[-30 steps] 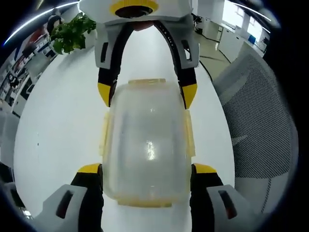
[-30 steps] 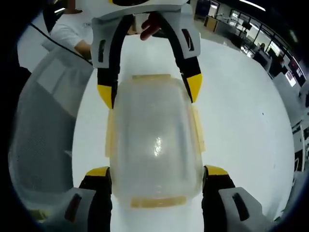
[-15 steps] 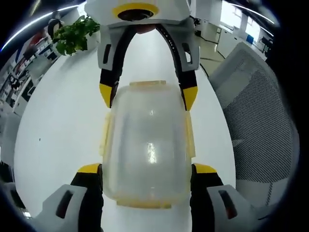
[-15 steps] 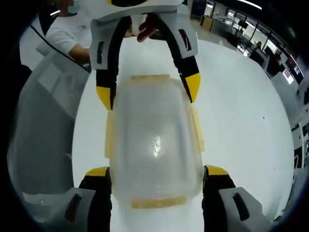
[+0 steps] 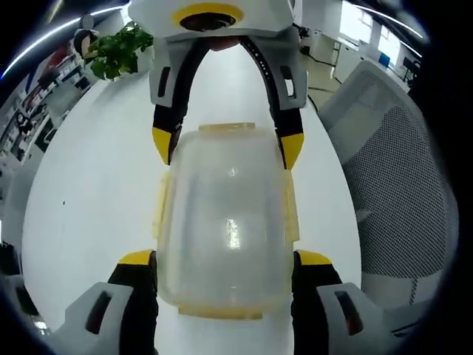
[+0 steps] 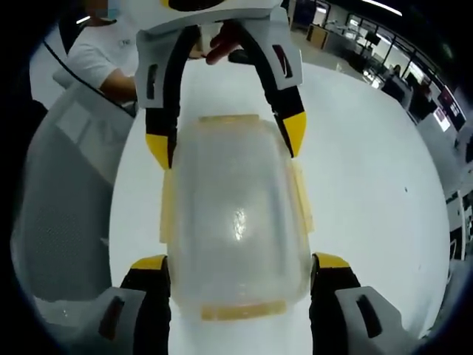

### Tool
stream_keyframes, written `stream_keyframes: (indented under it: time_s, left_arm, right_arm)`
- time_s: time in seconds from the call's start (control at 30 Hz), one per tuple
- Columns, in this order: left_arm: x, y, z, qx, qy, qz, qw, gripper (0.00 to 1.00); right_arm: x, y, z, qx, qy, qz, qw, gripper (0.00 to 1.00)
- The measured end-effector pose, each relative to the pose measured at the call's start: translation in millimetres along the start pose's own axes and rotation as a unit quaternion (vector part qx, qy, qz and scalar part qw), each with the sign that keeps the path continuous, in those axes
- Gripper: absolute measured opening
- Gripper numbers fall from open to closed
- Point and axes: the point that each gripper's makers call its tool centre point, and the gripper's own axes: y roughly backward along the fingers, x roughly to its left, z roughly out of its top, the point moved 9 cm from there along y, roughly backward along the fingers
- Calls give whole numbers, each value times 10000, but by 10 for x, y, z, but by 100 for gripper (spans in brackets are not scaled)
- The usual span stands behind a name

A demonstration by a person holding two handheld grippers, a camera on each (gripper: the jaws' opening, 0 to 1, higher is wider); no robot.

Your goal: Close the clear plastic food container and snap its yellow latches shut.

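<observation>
A clear plastic container [image 5: 225,222] with its lid on rests on the white table [image 5: 89,192]. Yellow latches [image 5: 158,207] run along both long sides, and another sits at each end. My left gripper [image 5: 225,259] straddles the near end, its yellow-tipped jaws pressed against the container's two sides. My right gripper [image 5: 225,146] holds the far end the same way. In the right gripper view the container [image 6: 236,222] lies between my right gripper [image 6: 240,261] at the bottom and my left gripper [image 6: 227,142] at the top. A side latch [image 6: 301,196] flares outward a little.
A mesh office chair [image 5: 392,185] stands close to the table's edge on the right of the left gripper view. A potted plant [image 5: 114,52] sits at the table's far end. A person in a white shirt [image 6: 103,52] is behind the left gripper.
</observation>
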Motion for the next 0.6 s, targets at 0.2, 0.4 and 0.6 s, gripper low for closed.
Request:
stream_keyframes:
  time_s: [0.2,0.4,0.6]
  left_arm:
    - [16,24,-58,-69,70,28,9999,74]
    - [15,52,-124,-134,129,63,9998,74]
    - [27,85,-189,-79,97,43,9999,74]
  right_arm:
    - [-34,-31,55,51,58,50,10000,78]
    - [-39,-61,115,95,91,41,9999,78]
    - [-29,-94,174,-20,52,11,10000,78]
